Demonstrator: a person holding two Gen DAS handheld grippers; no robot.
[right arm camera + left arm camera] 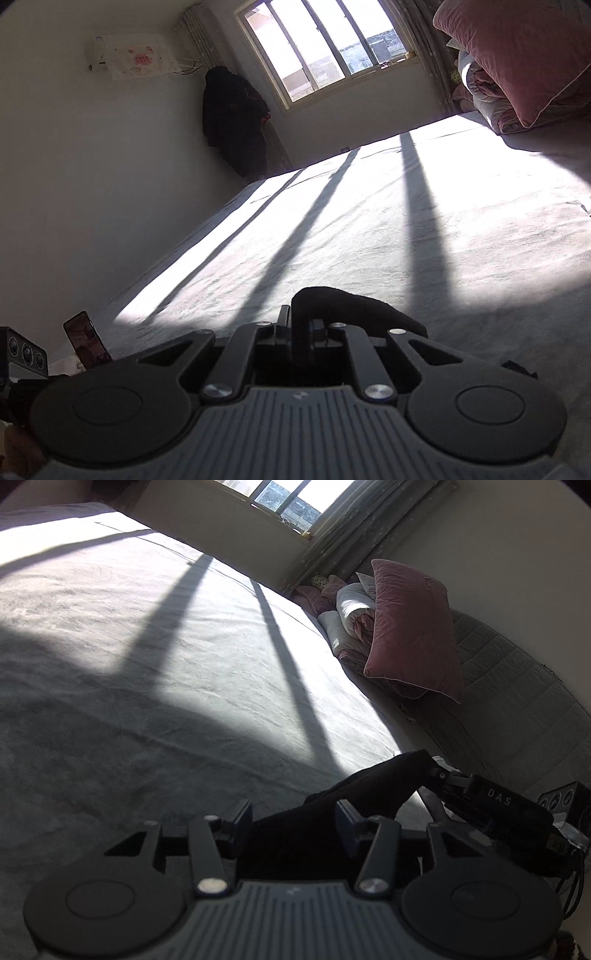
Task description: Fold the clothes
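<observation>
A black garment [369,786] lies bunched on the grey bed sheet [147,664] near the bed's front edge. My left gripper [294,821] is open, and the dark cloth passes between its fingers without either pad pressing on it. To its right, my right gripper [437,771] holds the raised far corner of the same cloth. In the right wrist view my right gripper [299,325] has its fingers almost together, pinching a fold of the black garment [354,306], which humps up just beyond them over the sheet [369,229].
A pink pillow [410,627] leans on rolled quilts [351,613] against the grey padded headboard [517,701]. A window [332,48] throws bright sun and bar shadows across the bed. A dark coat [232,118] hangs in the corner. A phone [86,339] stands at the left.
</observation>
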